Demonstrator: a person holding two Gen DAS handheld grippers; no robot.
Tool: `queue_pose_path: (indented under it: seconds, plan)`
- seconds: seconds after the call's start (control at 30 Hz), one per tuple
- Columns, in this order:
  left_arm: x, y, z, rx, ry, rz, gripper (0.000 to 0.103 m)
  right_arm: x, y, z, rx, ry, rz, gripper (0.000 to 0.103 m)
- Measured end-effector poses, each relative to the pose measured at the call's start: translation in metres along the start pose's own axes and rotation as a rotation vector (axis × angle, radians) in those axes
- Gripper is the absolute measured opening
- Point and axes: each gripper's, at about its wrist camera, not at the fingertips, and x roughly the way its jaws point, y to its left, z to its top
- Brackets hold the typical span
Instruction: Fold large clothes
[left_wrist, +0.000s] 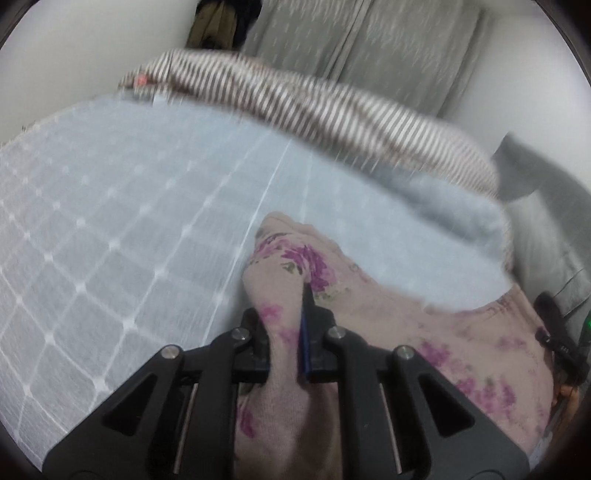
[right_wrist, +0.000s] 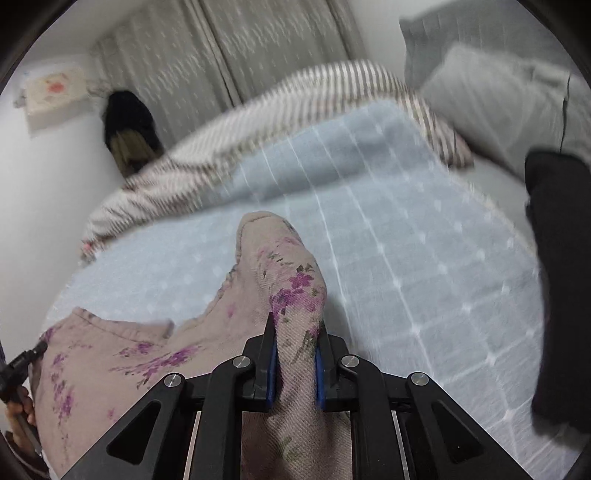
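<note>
Your left gripper and right gripper each clamp a corner of the floral garment. Its held edge spans between them; the bed lies ahead, so neither arm looks nearer.

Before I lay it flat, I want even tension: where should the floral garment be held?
Keep both corner grips: the left hand-held gripper and right hand-held gripper each pinch a bunched corner of the floral garment from its near edge, and the cloth spans between them.

The garment lies on the bedspread, striped blanket behind.
</note>
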Motion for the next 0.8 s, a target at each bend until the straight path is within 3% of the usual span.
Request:
queue_pose_path:
  seconds: [0.1, 0.17, 0.3, 0.47, 0.67, 0.8]
  plan:
    - [0.027, 0.001, -0.015, 0.011, 0.094, 0.074, 0.015, 0.039, -0.011, -0.019, 0.039, 0.157, -0.045, 0.018]
    - [0.030, -0.001, -0.016, 0.021, 0.118, 0.097, 0.016, 0.045, -0.020, -0.028, 0.074, 0.183, -0.036, 0.021]
    - [0.016, -0.011, -0.011, 0.069, 0.095, 0.122, 0.025, 0.030, -0.022, -0.024, 0.088, 0.153, -0.020, 0.033]
    - [-0.013, -0.010, -0.012, 0.097, 0.059, 0.117, 0.057, 0.001, -0.009, -0.021, 0.006, 0.116, -0.077, 0.067]
    - [-0.044, -0.010, -0.015, 0.114, 0.029, 0.107, 0.078, -0.037, 0.004, -0.028, -0.042, 0.078, -0.092, 0.072]
    - [-0.077, -0.019, -0.026, 0.139, -0.002, 0.132, 0.085, -0.068, 0.013, -0.037, -0.062, 0.045, -0.085, 0.077]
